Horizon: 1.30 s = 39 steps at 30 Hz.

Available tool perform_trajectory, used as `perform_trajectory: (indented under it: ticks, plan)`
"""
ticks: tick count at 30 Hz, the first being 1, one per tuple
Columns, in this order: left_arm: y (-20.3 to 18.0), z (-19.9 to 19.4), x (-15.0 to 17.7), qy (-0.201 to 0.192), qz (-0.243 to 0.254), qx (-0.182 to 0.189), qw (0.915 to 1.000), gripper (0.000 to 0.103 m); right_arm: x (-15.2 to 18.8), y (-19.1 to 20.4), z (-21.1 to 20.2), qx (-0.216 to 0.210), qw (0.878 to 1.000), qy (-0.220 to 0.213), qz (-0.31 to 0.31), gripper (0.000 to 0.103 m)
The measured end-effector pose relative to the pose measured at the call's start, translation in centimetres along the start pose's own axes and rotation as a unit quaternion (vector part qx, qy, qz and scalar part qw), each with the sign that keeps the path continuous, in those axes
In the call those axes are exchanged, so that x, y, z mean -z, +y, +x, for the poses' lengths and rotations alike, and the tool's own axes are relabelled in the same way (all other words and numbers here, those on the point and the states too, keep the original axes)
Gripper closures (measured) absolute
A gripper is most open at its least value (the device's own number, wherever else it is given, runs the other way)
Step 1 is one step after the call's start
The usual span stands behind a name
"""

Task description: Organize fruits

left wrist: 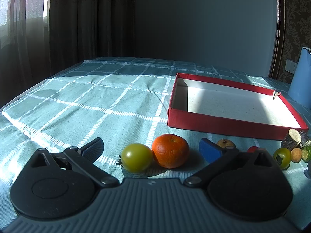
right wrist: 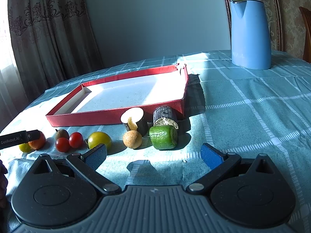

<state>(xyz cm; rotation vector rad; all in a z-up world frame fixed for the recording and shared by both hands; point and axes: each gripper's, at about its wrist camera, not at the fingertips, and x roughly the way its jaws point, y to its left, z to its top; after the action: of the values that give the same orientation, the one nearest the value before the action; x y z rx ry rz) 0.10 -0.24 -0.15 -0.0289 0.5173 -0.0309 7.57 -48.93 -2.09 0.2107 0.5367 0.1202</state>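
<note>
We hold both tools wide and empty: left tool (left wrist: 151, 150) flanks a mandarin (left wrist: 170, 150) and green tomato (left wrist: 136, 156) on the table (left wrist: 97, 101); right tool (right wrist: 153, 155) faces fruits beside the red tray (right wrist: 116, 117)

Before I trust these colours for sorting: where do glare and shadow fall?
Left wrist view: sun whitens the tray floor; the orange is sidelit. Right wrist view: the tray floor glares, and the kettle stands in shade.
</note>
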Motion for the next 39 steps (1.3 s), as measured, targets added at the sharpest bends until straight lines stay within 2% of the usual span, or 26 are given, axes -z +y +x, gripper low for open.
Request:
perform_trajectory:
  ticks: [9, 26, 32, 39]
  plan:
    - [0.0, 0.0, 0.0, 0.0, 0.0, 0.0, 1.0, 0.0, 0.1, 0.0, -0.6, -0.018, 1.0, -0.019, -0.001, 0.0]
    - [0.0, 0.1, 0.0, 0.0, 0.0, 0.0, 1.0, 0.0, 0.1, 0.0, -0.9, -0.015, 1.0, -0.026, 0.0, 0.0]
    - [0.0, 0.1, 0.0, 0.0, 0.0, 0.001, 1.0, 0.0, -0.3, 0.6, -1.2, -0.044, 0.998, -0.037, -0.022, 0.0]
    - [0.0, 0.0, 0.0, -0.001, -0.001, 0.001, 1.0, 0.0, -2.1, 2.2, -1.3, -0.049, 0.994, -0.069, -0.072, 0.0]
